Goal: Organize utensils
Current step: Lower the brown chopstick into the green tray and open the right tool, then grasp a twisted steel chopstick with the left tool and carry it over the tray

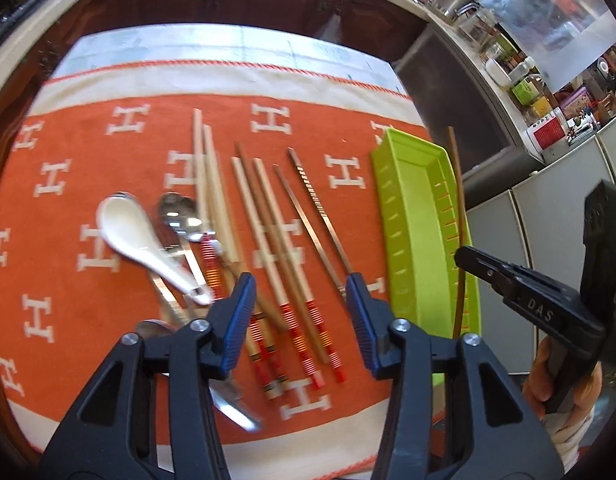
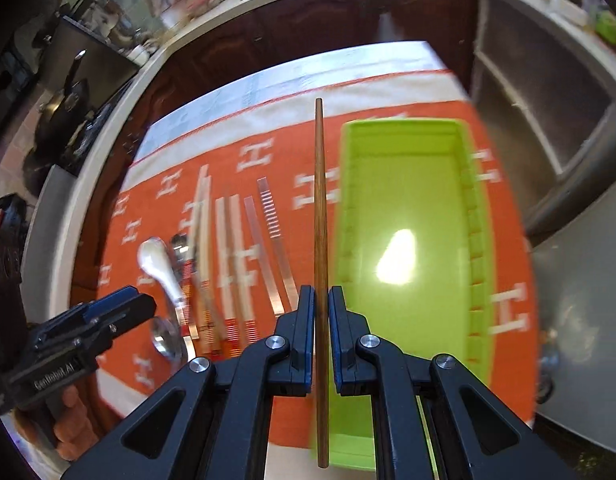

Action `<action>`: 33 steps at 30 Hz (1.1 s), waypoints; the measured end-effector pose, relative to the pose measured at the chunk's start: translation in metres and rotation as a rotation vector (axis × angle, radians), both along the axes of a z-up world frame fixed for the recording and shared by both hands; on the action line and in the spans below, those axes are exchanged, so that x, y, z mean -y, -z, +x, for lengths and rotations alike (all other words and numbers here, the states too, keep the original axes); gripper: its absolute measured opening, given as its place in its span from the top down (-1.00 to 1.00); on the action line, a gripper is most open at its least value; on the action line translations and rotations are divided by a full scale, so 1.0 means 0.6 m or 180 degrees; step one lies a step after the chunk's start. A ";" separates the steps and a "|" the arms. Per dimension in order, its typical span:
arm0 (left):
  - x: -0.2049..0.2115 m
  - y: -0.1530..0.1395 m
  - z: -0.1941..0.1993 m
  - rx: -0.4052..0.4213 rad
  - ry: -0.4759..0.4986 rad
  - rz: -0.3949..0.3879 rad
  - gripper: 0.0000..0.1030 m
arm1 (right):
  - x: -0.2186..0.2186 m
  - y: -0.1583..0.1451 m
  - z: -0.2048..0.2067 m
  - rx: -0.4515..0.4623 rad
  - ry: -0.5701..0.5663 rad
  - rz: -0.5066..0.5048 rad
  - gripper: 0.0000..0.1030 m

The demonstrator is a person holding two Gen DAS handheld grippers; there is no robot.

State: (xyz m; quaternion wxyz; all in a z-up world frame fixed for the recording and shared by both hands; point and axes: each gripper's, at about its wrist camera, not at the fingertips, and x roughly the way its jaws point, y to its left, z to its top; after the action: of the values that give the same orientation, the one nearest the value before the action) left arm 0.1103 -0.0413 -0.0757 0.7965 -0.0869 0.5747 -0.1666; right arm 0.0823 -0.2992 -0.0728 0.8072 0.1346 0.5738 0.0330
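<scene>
Your right gripper [image 2: 321, 300] is clamped on one dark wooden chopstick [image 2: 320, 220], lifted off the cloth [image 1: 108, 152]; the stick runs straight ahead between the pads, just left of the green tray [image 2: 408, 200]. Your left gripper [image 1: 300, 292] stands apart with nothing between its pads, hovering over the utensil row.

Count what lies ahead of the left gripper: two plain pale chopsticks [image 1: 206, 184], two pale ones with red-striped ends [image 1: 268, 232], one brown stick between those, and two metal chopsticks [image 1: 316, 216]. To its left sit one white ceramic spoon [image 1: 140, 240] and one metal spoon [image 1: 180, 216] ahead, and a further metal bowl just beside the left pad; the pile there overlaps, so the metal count is uncertain. One tray only, with nothing in it.

Room to move: the tray lies to the right of the row, near the cloth's right edge, with bare cloth between it and the metal chopsticks. Beyond the cloth's far white border stands a dark cabinet front.

Writing: white "H" letters cover the cloth; the right gripper's side reads "DAS", the left's "GenRobot.AI".
</scene>
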 end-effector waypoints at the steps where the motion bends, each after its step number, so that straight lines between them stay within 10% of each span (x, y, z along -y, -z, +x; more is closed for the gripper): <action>1: 0.011 0.005 0.006 -0.0047 -0.0010 -0.0031 0.24 | 0.021 -0.003 -0.006 0.0001 0.0040 -0.0023 0.86; 15: 0.089 0.115 0.060 -0.0428 -0.0274 -0.0025 0.55 | 0.114 0.072 -0.012 -0.0182 0.0375 -0.0226 0.50; 33: 0.152 0.190 0.068 -0.0577 -0.0353 0.0334 0.71 | 0.102 0.057 -0.043 -0.0101 0.0396 -0.0108 0.50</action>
State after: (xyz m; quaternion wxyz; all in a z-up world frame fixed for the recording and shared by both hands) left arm 0.1509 -0.1322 -0.1900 0.7527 -0.0914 0.6466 -0.0834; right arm 0.0566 -0.3607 -0.1069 0.8006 0.1569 0.5775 -0.0291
